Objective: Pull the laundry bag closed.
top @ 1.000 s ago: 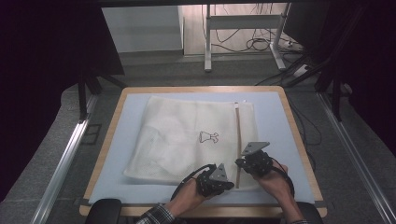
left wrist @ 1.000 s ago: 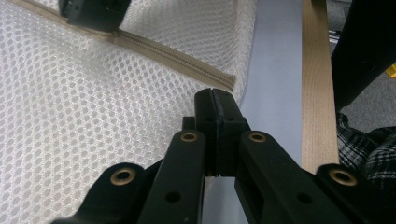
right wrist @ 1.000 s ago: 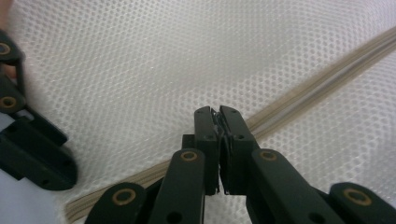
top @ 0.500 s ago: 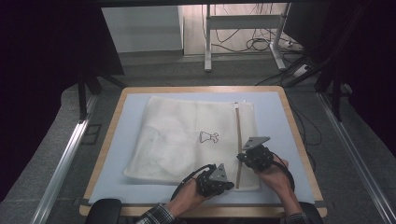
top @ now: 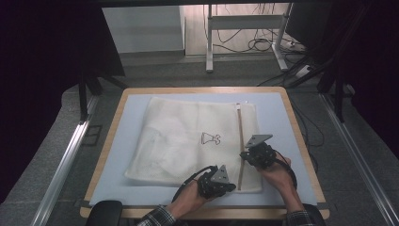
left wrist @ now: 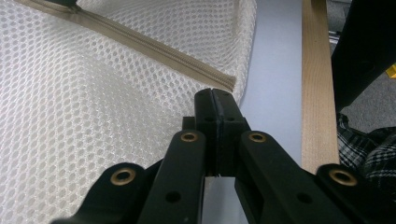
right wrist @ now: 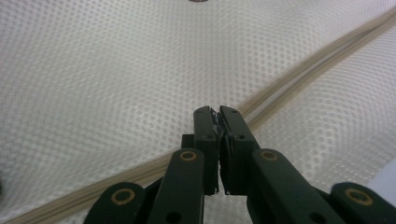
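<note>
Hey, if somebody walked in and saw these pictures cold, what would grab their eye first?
Probably the big white mesh laundry bag spread flat across the pale blue table mat, with a small dark figure print near its middle. Next, the tan zipper running along the bag's right side, where the right gripper has its jaws pinched shut over the zipper line, while the left gripper is closed at the zipper's near end.

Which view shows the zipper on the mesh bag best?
The left gripper view: the zipper runs sharp and close across the mesh bag, its end visible near the bag's corner. The right gripper view shows a blurrier stretch passing under the jaws. The high view shows its whole length, but only as a thin tan line.
</note>
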`<state>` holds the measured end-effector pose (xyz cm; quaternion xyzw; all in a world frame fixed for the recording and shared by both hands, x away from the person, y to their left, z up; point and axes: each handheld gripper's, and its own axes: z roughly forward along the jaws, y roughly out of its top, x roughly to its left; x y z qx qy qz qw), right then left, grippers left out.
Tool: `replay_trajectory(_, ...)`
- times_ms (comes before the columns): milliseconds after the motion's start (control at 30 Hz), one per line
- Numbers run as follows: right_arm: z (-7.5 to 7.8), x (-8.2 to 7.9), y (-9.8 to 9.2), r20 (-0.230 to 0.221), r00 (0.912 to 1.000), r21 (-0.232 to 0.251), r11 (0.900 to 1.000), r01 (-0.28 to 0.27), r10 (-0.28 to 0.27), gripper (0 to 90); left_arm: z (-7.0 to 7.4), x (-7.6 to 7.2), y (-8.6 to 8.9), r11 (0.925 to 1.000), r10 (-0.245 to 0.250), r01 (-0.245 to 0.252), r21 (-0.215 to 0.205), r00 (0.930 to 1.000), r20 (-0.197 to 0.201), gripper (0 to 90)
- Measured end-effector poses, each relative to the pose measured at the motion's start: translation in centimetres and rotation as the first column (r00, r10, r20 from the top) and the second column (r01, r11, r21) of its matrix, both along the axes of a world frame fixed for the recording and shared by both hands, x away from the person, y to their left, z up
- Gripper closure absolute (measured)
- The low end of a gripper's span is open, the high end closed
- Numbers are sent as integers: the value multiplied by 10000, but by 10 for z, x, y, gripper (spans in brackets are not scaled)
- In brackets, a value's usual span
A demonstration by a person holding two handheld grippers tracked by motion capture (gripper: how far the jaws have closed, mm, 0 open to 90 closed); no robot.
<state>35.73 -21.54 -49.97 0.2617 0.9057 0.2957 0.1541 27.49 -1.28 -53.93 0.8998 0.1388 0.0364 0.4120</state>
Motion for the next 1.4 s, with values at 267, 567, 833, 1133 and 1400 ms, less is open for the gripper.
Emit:
replay_trajectory(267, 1, 7, -2, 87, 9999, -89, 9999, 74, -73, 857, 0, 0, 0, 10000, 45, -45, -69, 10000, -57, 900)
replay_trajectory(567, 0, 17, -3, 171, 9998, -256, 9996, 121, -117, 853, 0, 0, 0, 10000, 43, -43, -75, 10000, -48, 900)
replay_trajectory(833, 0, 24, -2, 225, 9997, -380, 9992, 117, -109, 849, 0, 0, 0, 10000, 41, -41, -76, 10000, -25, 900)
replay_trajectory(1133, 1, 32, -2, 397, 9992, -483, 9988, 51, -32, 849, -1, 0, 0, 10000, 38, -38, -89, 10000, -21, 900)
replay_trajectory(1400, 1, 40, -1, 499, 9988, -551, 9985, 61, -33, 851, -1, 0, 0, 10000, 11, -12, -93, 10000, -31, 900)
